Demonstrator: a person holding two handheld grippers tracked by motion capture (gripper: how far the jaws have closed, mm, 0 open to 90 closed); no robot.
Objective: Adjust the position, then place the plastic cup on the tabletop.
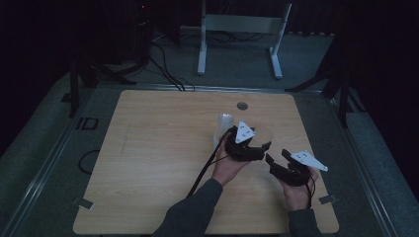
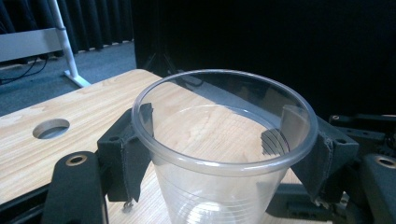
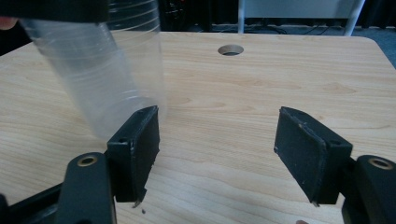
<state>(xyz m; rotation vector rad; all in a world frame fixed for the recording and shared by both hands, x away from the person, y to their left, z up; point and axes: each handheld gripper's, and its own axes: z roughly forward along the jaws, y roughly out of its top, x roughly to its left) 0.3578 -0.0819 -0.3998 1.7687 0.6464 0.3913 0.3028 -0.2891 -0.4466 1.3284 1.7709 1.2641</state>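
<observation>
Plainly, the clear plastic cup (image 2: pixel 219 154) was a light, thin-walled thing, empty as far as could be seen, and held clear of the wooden table (image 1: pixel 148 163) near its middle. Its wall looked soft enough to buckle under a hard squeeze, and its smooth, faintly ribbed side would likely be slippery. The rolled rim (image 2: pixel 224 165) was its stiffest part, so I judged the band just below that rim the best place to take hold, with only a mild clamp.

That was where the left gripper (image 2: pixel 219 140) had it: both black pads (image 2: pixel 133 154) pressed on opposite sides of the wall just under the rim, clenched on the cup without visibly crushing it. In the right gripper view the cup (image 3: pixel 100 65) hung tilted, its base toward the right gripper's near jaw, close to it, though I could not tell whether they touched.

The right gripper (image 3: pixel 217 149) stood released, jaws wide with bare table between them, just beside the left one (image 1: pixel 257 148) in the high view (image 1: pixel 276 160). If it were to take the cup, a hold low on the body would call for a gentle close, since the wall there would give sooner than at the rim. Farther up the table lay a round cable hole (image 1: pixel 242 105), and another pale clear cup (image 1: pixel 226 122) just beyond the left gripper.
</observation>
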